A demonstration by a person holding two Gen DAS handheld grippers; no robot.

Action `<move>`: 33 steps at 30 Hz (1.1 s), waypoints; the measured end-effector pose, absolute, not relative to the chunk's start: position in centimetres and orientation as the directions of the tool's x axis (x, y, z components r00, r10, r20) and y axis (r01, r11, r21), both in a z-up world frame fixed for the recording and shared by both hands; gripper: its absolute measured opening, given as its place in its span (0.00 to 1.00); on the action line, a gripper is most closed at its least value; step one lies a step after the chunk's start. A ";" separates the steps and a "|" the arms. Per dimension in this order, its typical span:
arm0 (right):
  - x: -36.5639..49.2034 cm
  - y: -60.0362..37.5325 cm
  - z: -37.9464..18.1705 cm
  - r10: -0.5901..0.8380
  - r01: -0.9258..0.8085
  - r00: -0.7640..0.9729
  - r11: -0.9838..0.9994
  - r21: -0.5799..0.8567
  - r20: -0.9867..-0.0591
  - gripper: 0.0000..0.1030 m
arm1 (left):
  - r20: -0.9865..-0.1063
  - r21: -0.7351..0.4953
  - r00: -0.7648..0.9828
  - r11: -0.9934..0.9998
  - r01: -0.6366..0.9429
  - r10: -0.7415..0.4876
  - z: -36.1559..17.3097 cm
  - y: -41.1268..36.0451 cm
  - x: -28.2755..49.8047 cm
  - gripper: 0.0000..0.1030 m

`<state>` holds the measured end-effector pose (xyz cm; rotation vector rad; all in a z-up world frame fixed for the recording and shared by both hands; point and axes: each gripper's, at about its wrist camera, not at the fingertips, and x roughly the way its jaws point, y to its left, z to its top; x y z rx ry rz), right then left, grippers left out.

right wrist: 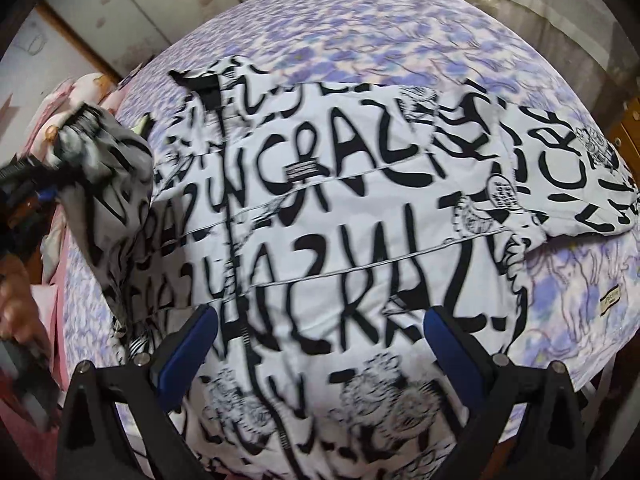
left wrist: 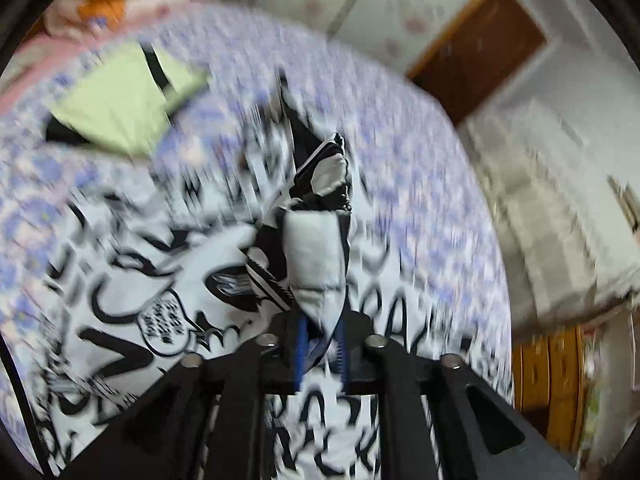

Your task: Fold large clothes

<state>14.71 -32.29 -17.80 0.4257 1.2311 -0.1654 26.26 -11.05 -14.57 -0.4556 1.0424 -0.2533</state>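
A large white padded jacket (right wrist: pixel 344 216) printed with black lettering lies spread on the bed, zipper running down its middle. My left gripper (left wrist: pixel 322 350) is shut on the jacket's sleeve (left wrist: pixel 316 248), whose grey lining and striped cuff stick up between the fingers above the jacket. That gripper and the lifted sleeve (right wrist: pixel 108 184) also show at the left edge of the right wrist view. My right gripper (right wrist: pixel 320 344) is open, its blue-padded fingers (right wrist: pixel 188 348) hovering just above the jacket's lower front, holding nothing.
The bed (right wrist: pixel 360 32) has a purple-and-white floral cover. A folded light-green garment (left wrist: pixel 128 100) lies at its far left. Pink bedding (left wrist: pixel 104 4) lies beyond it. A brown door (left wrist: pixel 480 52) and wooden cabinet (left wrist: pixel 560 384) stand to the right.
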 end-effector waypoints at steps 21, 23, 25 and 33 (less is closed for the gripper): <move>24.6 -29.1 -26.0 0.414 0.188 0.186 0.875 0.446 -0.891 0.87 | -0.968 -0.093 0.248 0.959 -0.267 -0.025 -20.3 2.9 23.1 0.79; 25.5 -28.6 -27.0 0.408 0.202 0.161 0.878 0.434 -0.899 0.83 | -0.981 -0.048 0.193 0.947 -0.319 0.015 -21.6 5.3 21.4 0.79; 26.4 -28.2 -28.3 0.405 0.225 0.137 0.876 0.426 -0.904 0.79 | -0.989 -0.024 0.147 0.933 -0.359 0.031 -23.0 7.0 20.0 0.79; 29.2 -27.8 -30.5 0.350 0.285 0.130 0.883 0.373 -0.928 0.44 | -0.997 0.061 0.027 0.924 -0.379 0.077 -28.1 10.5 16.6 0.79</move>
